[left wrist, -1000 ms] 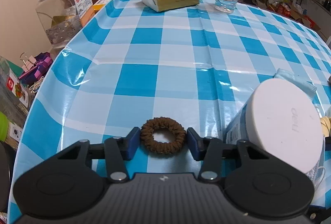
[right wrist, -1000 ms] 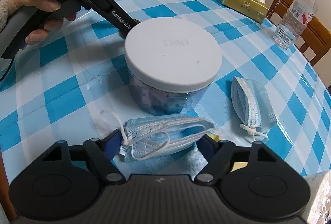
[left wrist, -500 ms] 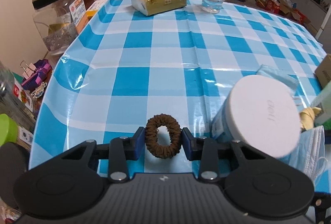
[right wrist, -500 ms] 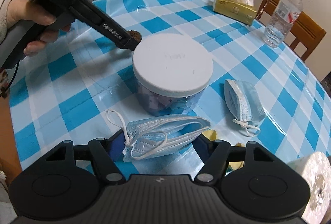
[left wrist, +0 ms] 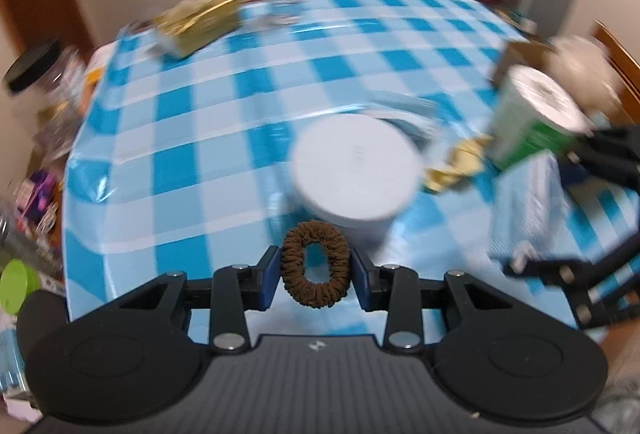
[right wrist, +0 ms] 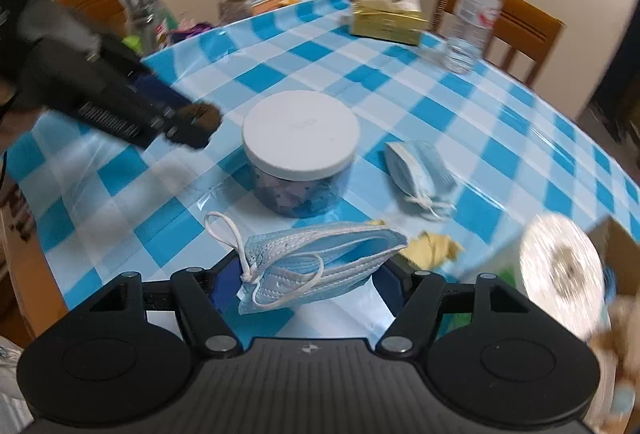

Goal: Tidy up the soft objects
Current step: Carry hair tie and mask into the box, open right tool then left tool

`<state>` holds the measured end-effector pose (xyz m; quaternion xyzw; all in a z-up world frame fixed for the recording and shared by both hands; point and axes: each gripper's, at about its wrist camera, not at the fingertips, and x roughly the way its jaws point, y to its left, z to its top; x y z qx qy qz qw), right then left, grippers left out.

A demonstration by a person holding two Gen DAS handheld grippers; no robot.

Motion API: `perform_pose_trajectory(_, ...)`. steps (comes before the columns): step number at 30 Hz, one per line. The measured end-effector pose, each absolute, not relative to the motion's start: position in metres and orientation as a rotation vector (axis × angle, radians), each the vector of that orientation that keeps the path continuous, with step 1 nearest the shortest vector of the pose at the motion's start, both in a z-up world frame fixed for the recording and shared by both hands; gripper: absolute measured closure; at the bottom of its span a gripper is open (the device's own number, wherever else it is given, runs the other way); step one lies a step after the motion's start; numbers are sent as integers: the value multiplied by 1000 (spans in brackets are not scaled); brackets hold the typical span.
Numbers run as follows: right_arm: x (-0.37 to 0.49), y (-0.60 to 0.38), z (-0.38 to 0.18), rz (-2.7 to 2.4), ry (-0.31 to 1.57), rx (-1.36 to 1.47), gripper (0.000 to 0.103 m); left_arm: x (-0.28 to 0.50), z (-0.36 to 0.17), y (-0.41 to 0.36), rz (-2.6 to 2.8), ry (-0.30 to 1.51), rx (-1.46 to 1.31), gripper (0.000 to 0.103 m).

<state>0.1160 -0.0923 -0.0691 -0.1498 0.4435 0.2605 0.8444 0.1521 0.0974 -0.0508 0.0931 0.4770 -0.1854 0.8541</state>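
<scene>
A round table [right wrist: 460, 121] in blue-and-white check cloth, in a home dining room with wooden chairs.
The left gripper [left wrist: 315, 271] pinches a brown hair scrunchie [left wrist: 315, 264] into an oval, held above the cloth beside a white-lidded jar [right wrist: 301, 131]. The right gripper [right wrist: 306, 280] clamps a folded blue face mask [right wrist: 320, 262] between its pads; a second mask [right wrist: 418, 167] lies right of the jar. Motion blur leaves the jar and bottle labels unreadable.

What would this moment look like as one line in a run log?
left gripper: shut on brown hair tie | right gripper: shut on blue face mask | second mask: on tablecloth beside white-lidded jar
</scene>
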Motion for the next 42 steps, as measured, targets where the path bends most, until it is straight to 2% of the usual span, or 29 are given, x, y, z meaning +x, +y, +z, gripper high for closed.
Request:
perform_pose_trajectory(8, 82, -134, -50, 364, 940, -235, 29, 125, -30, 53, -601, 982, 246, 67)
perform_pose_trajectory(21, 54, -259, -29, 242, 901, -191, 29, 103, -5, -58, -651, 902, 255, 67)
perform_pose_trajectory(39, 84, -427, -39, 98, 869, -217, 29, 98, 4, -183, -649, 869, 240, 67)
perform_pose_trajectory(42, 95, -440, -48, 89, 869, -221, 22, 100, 3, -195, -647, 865, 243, 67)
